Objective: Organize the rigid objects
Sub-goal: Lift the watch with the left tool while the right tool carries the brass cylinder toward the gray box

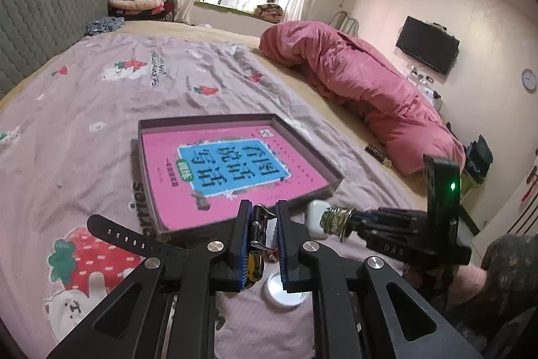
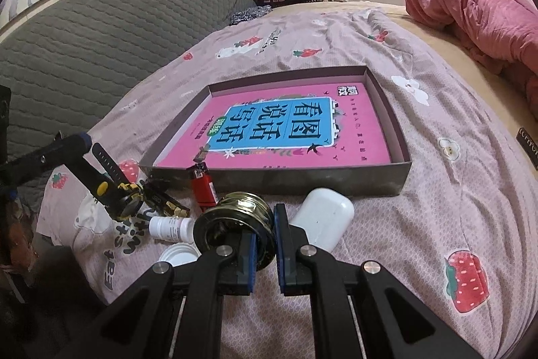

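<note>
Two grippers grip: my left gripper [image 1: 264,236] clamps the wristwatch [image 2: 126,195], my right gripper [image 2: 264,232] the brass ring [image 2: 232,224].

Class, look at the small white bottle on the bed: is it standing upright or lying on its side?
On its side. The small white bottle lies flat on the bedsheet, label sideways.

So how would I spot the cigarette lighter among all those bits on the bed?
Find the shallow grey cardboard box holding the pink book, lying on the strawberry-print sheet. The small red plastic lighter leans against the box's near wall towards its left corner. It is the only red item there, next to the white pill bottle and the black-and-yellow wristwatch.
</note>
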`<state>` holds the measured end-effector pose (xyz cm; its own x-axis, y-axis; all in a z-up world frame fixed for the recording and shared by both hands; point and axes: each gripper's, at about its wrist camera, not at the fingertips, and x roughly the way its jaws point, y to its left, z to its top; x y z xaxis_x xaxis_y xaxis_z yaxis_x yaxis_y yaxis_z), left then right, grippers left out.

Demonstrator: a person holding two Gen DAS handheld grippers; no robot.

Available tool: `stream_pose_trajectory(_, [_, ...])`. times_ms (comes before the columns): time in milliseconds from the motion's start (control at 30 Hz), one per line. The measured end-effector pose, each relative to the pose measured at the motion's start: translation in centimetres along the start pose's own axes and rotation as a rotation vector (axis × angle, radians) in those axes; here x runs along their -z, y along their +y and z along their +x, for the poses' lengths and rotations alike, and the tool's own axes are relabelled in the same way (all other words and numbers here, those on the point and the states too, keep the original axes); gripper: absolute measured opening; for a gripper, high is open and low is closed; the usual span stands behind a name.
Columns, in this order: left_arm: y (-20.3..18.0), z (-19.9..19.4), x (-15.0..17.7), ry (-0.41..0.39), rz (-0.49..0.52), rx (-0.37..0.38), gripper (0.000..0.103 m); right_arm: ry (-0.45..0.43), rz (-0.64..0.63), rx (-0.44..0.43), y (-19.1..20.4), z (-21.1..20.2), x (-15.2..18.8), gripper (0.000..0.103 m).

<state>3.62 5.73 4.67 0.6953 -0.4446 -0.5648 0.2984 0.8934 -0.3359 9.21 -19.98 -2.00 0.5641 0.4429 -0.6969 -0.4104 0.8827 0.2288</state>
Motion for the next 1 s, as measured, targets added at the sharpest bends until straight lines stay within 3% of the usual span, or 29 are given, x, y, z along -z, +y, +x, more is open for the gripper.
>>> stream_pose_trajectory(300, [-0.9, 0.5, -2.6, -0.052, -0.008, -0.002, 0.014, -0.056, 0.002, 0.025, -0.5, -1.4, -1.5, 0.009])
stream_pose_trajectory(600, [-0.6, 3.3, -5.7, -0.081, -0.051, -0.062, 0.014, -0.078, 0.025, 0.057, -1.7, -1.3, -3.2, 0.009])
stream_pose_trajectory(1000, [2.4, 8.5, -5.8, -0.019, -0.099, -0.18, 0.014, -0.055, 0.017, 0.134, -3.5, 1.0, -4.8, 0.009])
